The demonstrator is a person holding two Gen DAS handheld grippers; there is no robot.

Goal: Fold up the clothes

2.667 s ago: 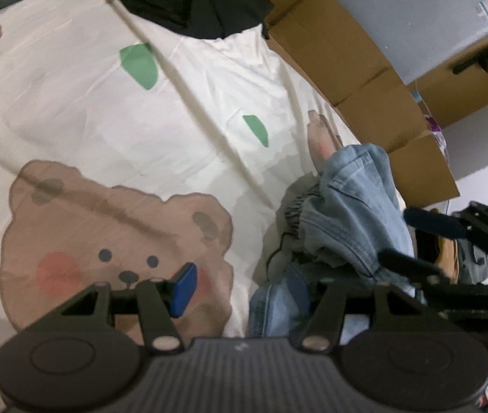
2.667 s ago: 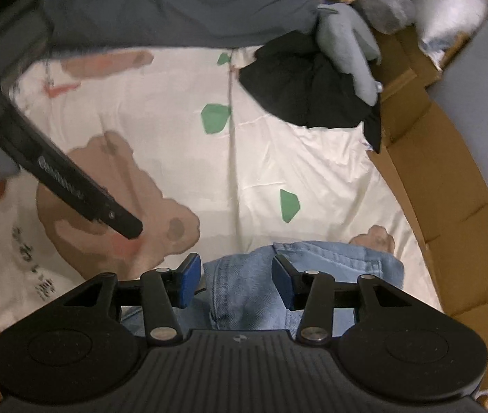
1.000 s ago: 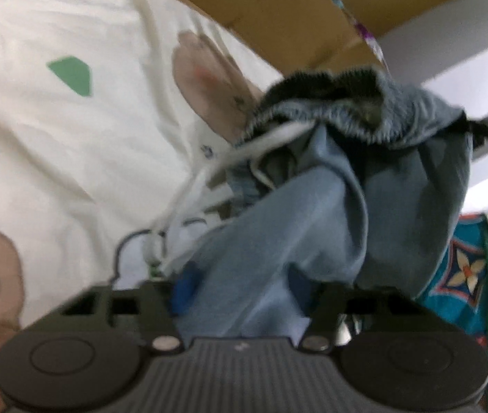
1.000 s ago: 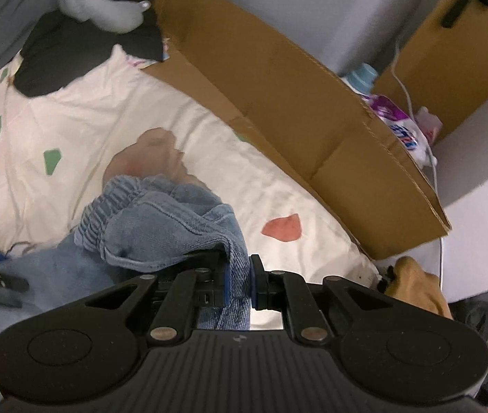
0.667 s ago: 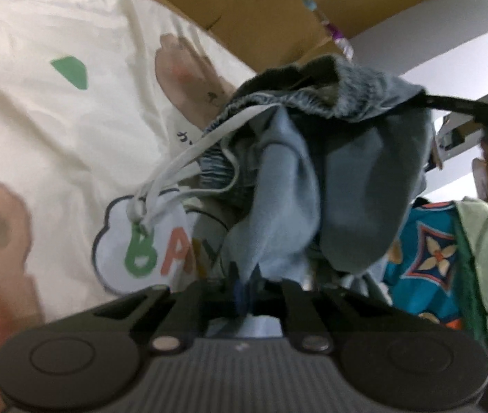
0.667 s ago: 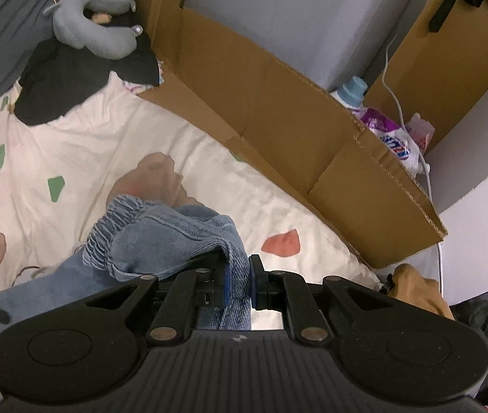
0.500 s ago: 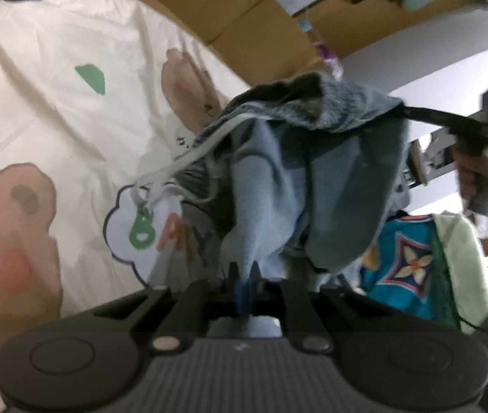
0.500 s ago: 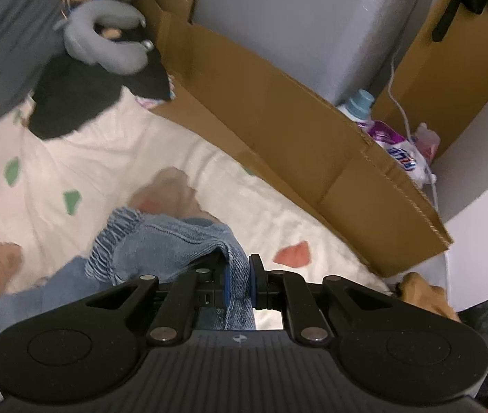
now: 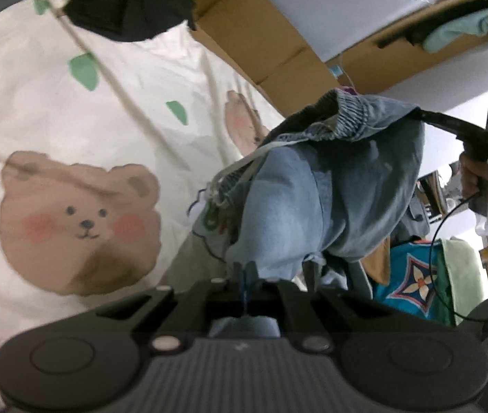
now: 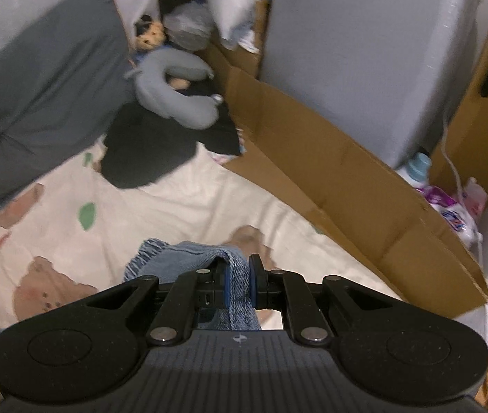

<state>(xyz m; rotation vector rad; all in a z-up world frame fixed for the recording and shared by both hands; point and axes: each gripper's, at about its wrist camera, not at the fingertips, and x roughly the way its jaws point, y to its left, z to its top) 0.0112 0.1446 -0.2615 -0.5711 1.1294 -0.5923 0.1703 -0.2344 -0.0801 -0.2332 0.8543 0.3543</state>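
Denim jeans (image 9: 333, 186) now hang clear of the sheet (image 9: 71, 110), lifted since a second ago: left gripper (image 9: 247, 280) pinches a hem at 6 o'clock, right gripper (image 10: 237, 287) clamps the waistband (ready to spread flat, I judge). At 2 o'clock, the box (image 10: 330, 172) holds detergent bottles (image 10: 450, 203).

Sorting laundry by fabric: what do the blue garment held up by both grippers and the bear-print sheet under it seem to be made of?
The blue garment looks like washed denim: faded blue weave, visible stitching at the hem between the right gripper, gathered elastic waistband. The cream bear-print sheet looks like matte woven cotton, softly creased; the exact fibre cannot be told.
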